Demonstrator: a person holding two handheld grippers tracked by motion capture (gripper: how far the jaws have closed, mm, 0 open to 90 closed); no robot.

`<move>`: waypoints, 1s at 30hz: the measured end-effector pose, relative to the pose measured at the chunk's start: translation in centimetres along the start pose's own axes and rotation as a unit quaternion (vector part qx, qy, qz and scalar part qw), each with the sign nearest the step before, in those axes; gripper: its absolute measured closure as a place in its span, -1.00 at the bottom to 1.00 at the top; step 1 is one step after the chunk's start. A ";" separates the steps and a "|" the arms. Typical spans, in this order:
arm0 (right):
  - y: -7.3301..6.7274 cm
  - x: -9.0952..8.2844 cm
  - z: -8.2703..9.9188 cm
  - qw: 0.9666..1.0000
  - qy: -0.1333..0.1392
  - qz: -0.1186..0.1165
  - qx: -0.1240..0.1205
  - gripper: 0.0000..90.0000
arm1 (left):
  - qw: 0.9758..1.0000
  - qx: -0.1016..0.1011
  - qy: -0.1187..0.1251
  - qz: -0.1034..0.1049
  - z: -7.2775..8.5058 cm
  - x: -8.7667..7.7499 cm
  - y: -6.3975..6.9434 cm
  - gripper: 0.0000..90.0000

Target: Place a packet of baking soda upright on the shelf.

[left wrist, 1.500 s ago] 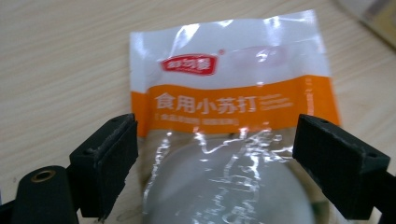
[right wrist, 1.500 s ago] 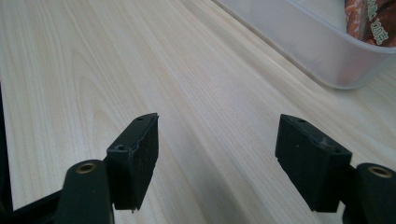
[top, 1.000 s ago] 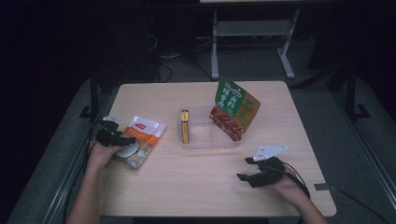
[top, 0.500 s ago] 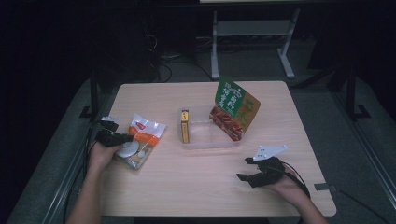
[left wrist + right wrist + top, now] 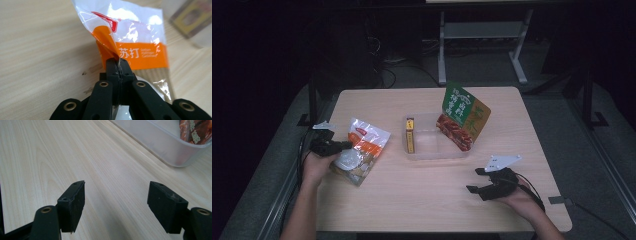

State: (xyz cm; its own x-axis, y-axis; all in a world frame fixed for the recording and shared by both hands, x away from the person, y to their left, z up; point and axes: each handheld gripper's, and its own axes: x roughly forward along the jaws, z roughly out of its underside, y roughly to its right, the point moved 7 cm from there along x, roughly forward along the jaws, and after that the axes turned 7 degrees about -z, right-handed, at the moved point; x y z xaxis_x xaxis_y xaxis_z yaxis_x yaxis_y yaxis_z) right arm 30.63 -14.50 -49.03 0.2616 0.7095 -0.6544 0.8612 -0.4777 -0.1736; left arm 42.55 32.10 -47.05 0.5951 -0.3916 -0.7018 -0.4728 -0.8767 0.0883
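Observation:
A clear, white and orange snack packet [image 5: 362, 150] lies at the table's left side, its near edge lifted a little. My left gripper [image 5: 343, 146] is shut on that edge; its jaws have just been closing, and in the left gripper view the pads pinch the orange film of the packet [image 5: 135, 47] between them at the left gripper's tips [image 5: 118, 66]. My right gripper [image 5: 477, 181] rests near the front right of the table with its jaws wide open and nothing between them; in the right gripper view the right gripper [image 5: 116, 195] faces bare wood.
A clear plastic tray [image 5: 432, 148] sits mid-table, holding a yellow box [image 5: 410, 135] at its left end and a green and red pouch [image 5: 463, 116] leaning at its right. The tray's corner [image 5: 172, 152] lies ahead of my right gripper.
The left gripper has shut on the packet's edge and lifted it slightly. The right gripper has not moved.

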 end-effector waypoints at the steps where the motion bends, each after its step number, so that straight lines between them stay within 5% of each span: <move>1: 0.0 0.0 0.0 1.000 0.001 0.000 -0.002 -0.34 | 1.000 -0.003 0.009 0.004 -0.1 -0.3 0.2 0.99; 14: -0.1 -0.1 -0.1 1.000 0.005 -0.001 -0.006 -0.34 | 0.994 0.023 0.094 0.044 -2.1 -5.3 3.6 1.00; 18: -0.1 -0.1 -0.2 1.000 0.009 -0.002 -0.008 -0.34 | 0.993 0.038 0.102 0.045 -2.4 -6.3 4.8 1.00; 30: -0.1 -0.1 -0.3 1.000 0.011 -0.004 -0.005 -0.34 | 0.985 0.058 0.132 0.093 -2.8 -9.3 8.2 1.00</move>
State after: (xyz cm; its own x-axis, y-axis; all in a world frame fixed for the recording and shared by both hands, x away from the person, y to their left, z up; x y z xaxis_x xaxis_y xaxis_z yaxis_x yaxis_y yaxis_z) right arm 30.64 -14.37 -48.73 0.2645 0.7242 -0.6368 0.8672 -0.4676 -0.1715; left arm 34.92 27.75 -37.77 0.6326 -0.6145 -0.4715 -0.6515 -0.7514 0.1052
